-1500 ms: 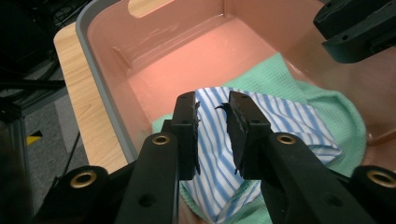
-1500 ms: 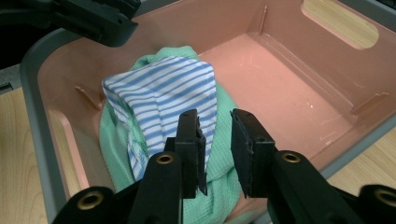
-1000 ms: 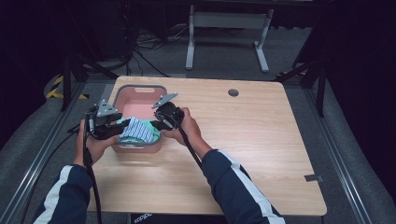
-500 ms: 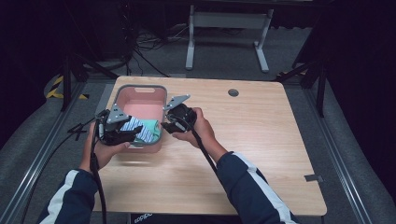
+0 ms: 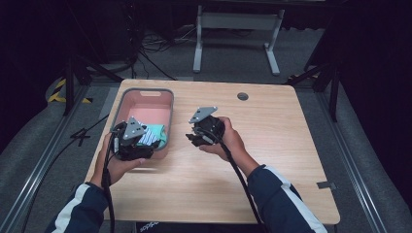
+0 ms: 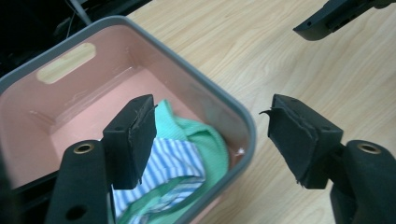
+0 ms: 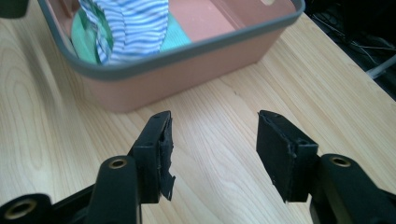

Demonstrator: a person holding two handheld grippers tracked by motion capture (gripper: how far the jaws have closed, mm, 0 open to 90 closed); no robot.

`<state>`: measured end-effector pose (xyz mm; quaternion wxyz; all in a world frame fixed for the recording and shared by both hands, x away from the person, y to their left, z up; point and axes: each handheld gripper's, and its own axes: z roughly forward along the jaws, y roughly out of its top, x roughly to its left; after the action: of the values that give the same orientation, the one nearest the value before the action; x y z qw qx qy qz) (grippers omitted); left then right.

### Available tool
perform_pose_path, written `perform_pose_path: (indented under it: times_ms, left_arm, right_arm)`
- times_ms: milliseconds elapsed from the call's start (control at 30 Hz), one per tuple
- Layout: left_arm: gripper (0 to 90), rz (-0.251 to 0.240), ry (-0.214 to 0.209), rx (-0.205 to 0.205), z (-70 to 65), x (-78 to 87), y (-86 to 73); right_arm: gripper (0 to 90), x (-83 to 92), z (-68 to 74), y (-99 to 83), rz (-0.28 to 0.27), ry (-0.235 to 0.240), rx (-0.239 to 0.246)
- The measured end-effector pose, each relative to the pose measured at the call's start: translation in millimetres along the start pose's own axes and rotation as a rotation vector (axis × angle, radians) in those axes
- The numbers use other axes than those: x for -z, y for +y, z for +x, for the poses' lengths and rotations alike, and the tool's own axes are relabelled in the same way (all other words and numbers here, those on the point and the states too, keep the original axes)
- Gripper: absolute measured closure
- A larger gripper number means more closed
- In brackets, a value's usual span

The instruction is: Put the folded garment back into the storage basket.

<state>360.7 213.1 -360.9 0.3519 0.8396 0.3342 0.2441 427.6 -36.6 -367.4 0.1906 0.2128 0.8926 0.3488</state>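
A pink bin with a grey rim (image 5: pixel 145 92) stands at the table's left. In its near end lies a crumpled green cloth with blue-and-white stripes (image 5: pixel 155 134). My left gripper (image 5: pixel 148 145) hovers at the bin's near corner. Its jaws have just been opening and hold nothing. In the left gripper view the cloth (image 6: pixel 187 149) lies below my left gripper (image 6: pixel 212 109). My right gripper (image 5: pixel 191 138) is over bare table just right of the bin; its jaws have also been opening and nothing is between them. In the right gripper view my right gripper (image 7: pixel 215 119) faces the bin's wall (image 7: pixel 187 79), with the cloth (image 7: pixel 135 23) inside.
The wooden table (image 5: pixel 272 160) has a round cable hole (image 5: pixel 242 96) at its far edge. A metal stand (image 5: pixel 233 29) and cables lie on the floor beyond. Rails run along both sides of the table.
Both grippers held the cloth over the bin's near end. They have let it go, opened, and drawn apart. The left moved back to the near corner, the right out over the table.
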Motion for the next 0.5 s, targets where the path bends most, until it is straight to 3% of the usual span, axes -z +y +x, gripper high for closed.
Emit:
perform_pose_path:
  times_ms: [300, 500]
  left_arm:
    - [28.4, 0.017, -0.014, -0.046, -23.0, -5.5, 0.7]
    - [27.2, 0.024, -0.050, -0.088, -39.0, -11.2, -0.6]
  right_arm:
    - [44.1, 21.6, -7.4, -28.4, 0.028, -0.039, 0.019]
    - [41.8, 36.1, -12.6, -54.2, 0.048, -0.056, 0.019]
